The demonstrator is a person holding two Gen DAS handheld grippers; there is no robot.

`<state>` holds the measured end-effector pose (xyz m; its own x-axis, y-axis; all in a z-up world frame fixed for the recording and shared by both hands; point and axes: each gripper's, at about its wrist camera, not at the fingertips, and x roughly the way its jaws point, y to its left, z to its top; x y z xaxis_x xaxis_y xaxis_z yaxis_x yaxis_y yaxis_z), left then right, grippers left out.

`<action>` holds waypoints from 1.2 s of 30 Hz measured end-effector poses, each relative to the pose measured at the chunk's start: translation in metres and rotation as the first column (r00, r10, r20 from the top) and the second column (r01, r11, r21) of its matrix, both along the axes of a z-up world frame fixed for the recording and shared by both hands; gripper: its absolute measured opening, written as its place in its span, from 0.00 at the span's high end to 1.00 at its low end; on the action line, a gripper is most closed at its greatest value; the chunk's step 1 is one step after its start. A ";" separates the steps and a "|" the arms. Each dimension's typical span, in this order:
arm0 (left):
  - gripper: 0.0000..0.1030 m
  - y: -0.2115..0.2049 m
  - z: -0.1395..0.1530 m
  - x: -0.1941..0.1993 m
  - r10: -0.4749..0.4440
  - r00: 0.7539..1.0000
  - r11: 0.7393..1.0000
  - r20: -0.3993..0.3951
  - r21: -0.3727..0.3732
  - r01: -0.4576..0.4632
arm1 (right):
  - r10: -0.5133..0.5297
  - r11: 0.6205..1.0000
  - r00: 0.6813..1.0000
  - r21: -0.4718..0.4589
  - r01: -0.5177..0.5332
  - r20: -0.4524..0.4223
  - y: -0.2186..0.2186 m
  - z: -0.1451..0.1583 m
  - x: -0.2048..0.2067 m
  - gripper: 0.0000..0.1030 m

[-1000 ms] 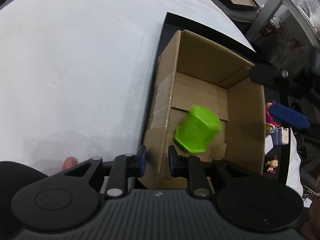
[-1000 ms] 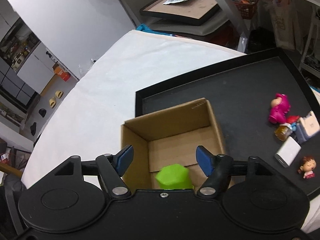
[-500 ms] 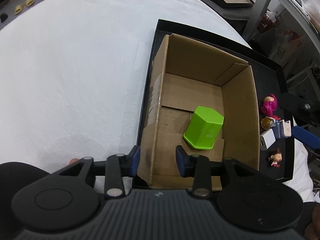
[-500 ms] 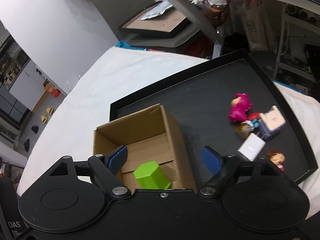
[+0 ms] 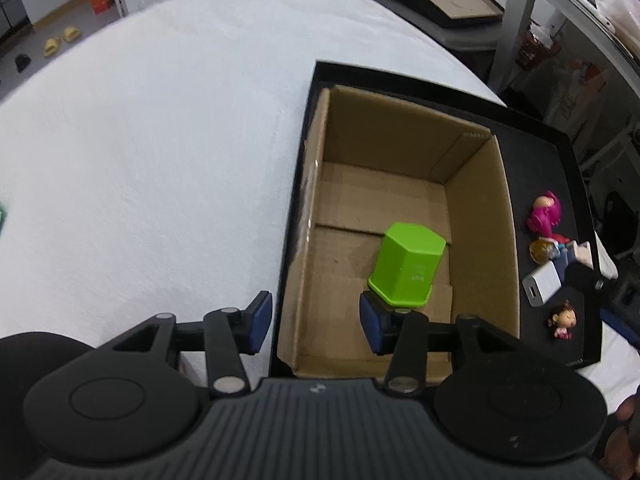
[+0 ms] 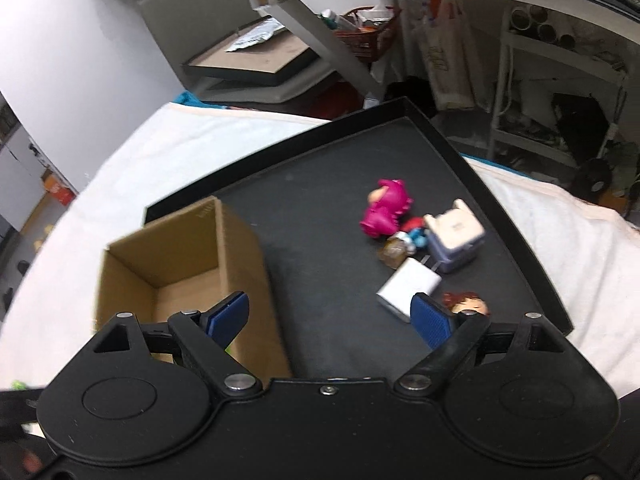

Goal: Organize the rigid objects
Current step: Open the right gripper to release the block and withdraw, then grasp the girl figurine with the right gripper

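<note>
The green cup (image 5: 408,268) lies in the box (image 5: 476,216); the other toys sit loose on the tray (image 6: 332,184). Both grippers, left (image 5: 316,322) and right (image 6: 330,318), are wide and empty. Centre the right gripper over the charger (image 6: 406,290), descend vertically, then close.

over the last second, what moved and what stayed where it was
The green hexagonal plastic cup, blurred in mid-drop a second ago, now lies settled on the floor of the brown cardboard box. The right gripper, open, swung away from the box toward the small toys, with the white charger block nearest. The left gripper opened wider, straddling the box's left wall. Box, black tray and toys stayed put.
</note>
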<state>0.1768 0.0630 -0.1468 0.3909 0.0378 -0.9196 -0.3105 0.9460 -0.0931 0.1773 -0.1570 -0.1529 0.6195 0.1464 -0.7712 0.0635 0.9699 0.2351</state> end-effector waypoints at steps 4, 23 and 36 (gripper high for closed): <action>0.54 -0.005 0.004 -0.002 0.015 0.999 0.998 0.031 0.056 -0.016 | -0.029 0.998 1.000 -0.047 0.029 0.002 -0.006 -0.014 -0.003 0.15; 0.53 -0.036 -0.016 0.011 -0.038 0.998 0.986 -0.052 0.158 0.046 | -0.217 0.965 0.973 -0.165 0.202 -0.079 -0.040 -0.065 0.014 0.15; 0.50 -0.046 -0.019 0.022 -0.013 0.994 0.976 -0.110 0.214 0.036 | -0.218 0.971 0.973 -0.113 0.210 -0.071 -0.048 -0.079 0.025 0.56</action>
<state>0.1987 0.0167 -0.1653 0.2934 0.2308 -0.9277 -0.2841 0.9476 0.1459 0.2023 -0.2054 -0.2319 0.5617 -0.0662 -0.8247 0.2870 0.9505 0.1192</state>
